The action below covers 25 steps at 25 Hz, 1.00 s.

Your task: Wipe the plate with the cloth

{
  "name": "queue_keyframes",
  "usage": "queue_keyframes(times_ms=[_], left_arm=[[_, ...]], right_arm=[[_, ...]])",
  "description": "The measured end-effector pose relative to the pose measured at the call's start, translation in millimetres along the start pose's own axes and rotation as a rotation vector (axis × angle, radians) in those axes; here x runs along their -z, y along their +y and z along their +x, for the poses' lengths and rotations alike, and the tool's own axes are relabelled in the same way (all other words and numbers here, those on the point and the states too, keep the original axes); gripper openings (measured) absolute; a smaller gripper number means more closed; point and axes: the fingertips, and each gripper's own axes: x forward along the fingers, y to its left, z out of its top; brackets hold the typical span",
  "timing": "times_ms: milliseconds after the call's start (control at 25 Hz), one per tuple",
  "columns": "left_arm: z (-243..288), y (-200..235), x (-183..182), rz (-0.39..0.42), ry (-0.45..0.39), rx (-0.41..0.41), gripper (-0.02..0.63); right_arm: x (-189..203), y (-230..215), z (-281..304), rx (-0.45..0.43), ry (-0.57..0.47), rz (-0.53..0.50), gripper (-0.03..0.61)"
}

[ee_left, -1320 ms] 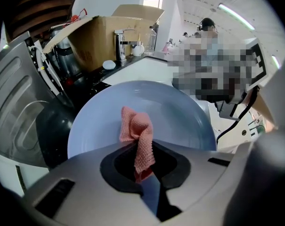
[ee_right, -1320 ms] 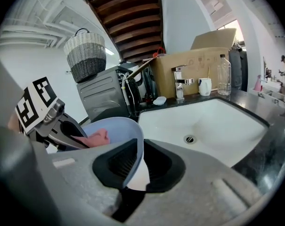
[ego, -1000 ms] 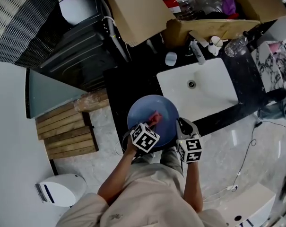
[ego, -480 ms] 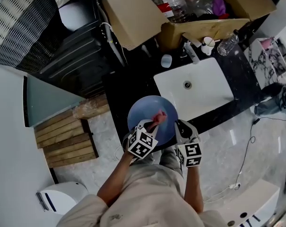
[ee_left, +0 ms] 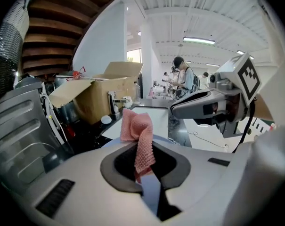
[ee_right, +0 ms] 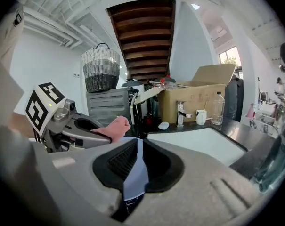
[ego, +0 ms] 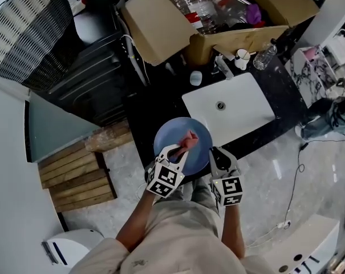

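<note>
A round blue plate [ego: 173, 133] sits up over the edge of a black counter [ego: 145, 108], just beside a white sink [ego: 236, 112]. The right gripper [ego: 218, 155] pinches the plate's rim on the side nearest the person. In the right gripper view a thin blue slice of plate fills the narrow gap between its two jaws, and the rest of the plate is hidden behind the gripper's grey body.

The left gripper [ego: 178, 150] is squeezed tight on a small pink knitted cloth [ego: 189, 137]. In the left gripper view the cloth sticks up out of the jaws and flops over, while its bottom end goes down into the dark gap where you cannot see it. From above, the cloth lies over the middle of the plate. It looks like it touches the plate (the head view is too small to be sure).

The near part of the plate is covered by both grippers and their marker cubes. The person's hands are mostly hidden under those cubes, so only the arms and pale clothes show.

Behind the sink stands an open brown cardboard box [ego: 161, 24], cut off at the top of the head view. A silver tap [ee_right: 181, 112], a white cup [ee_right: 201, 117] and a clear plastic bottle [ee_right: 218, 108] stand near it.
</note>
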Motion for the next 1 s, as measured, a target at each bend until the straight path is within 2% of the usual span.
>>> queue_keyframes(times_ms=[720, 1000], left_arm=[[-45.4, 1.7, -19.6, 0.008, -0.166, -0.01, 0.031], [-64.1, 1.2, -21.4, 0.002, -0.198, -0.022, 0.032]], right_arm=[[-23.9, 28.3, -25.9, 0.061, -0.078, -0.045, 0.028], [-29.1, 43.4, -33.8, 0.068, -0.09, -0.054, 0.024]])
